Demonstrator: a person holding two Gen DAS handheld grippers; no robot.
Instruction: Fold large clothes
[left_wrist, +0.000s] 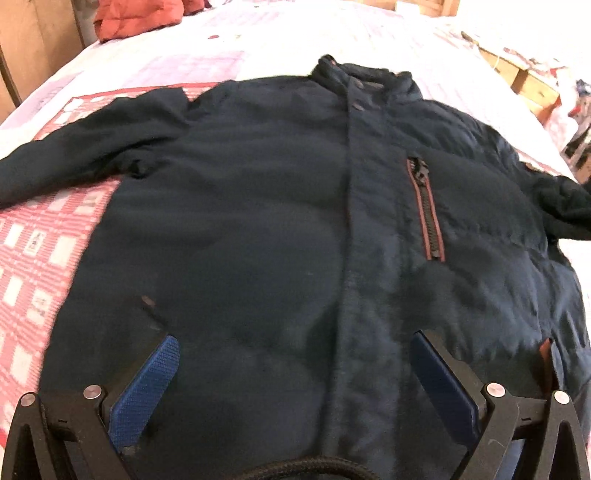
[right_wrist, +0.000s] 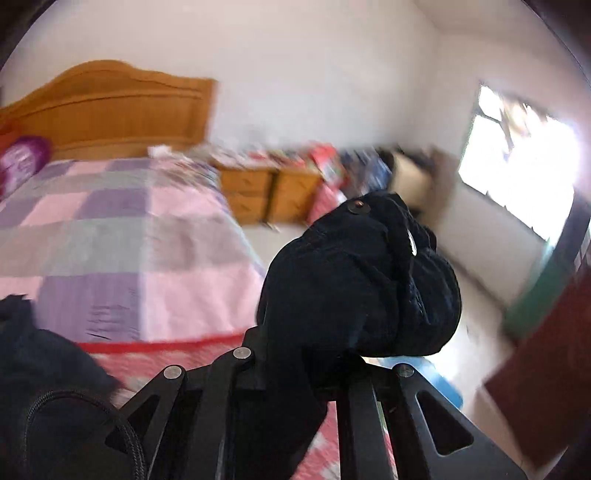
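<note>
A dark navy jacket (left_wrist: 266, 221) lies face up on the bed, collar at the far end, with a red-trimmed chest zipper (left_wrist: 424, 210). Its left sleeve (left_wrist: 74, 147) stretches out over the quilt. My left gripper (left_wrist: 295, 365) hovers open over the jacket's lower front, blue pads (left_wrist: 147, 387) wide apart with only fabric below them. In the right wrist view my right gripper (right_wrist: 332, 354) is shut on the jacket's cuff (right_wrist: 362, 277), a bunched dark sleeve end with a snap button, lifted above the bed. Its fingertips are hidden by the cloth.
The bed's checked pink, purple and red quilt (right_wrist: 129, 240) spreads out toward a wooden headboard (right_wrist: 110, 107). An orange garment (left_wrist: 136, 18) lies at the far end. Cluttered wooden nightstands (right_wrist: 269, 192) stand beside the bed, with a bright window (right_wrist: 517, 166) on the right wall.
</note>
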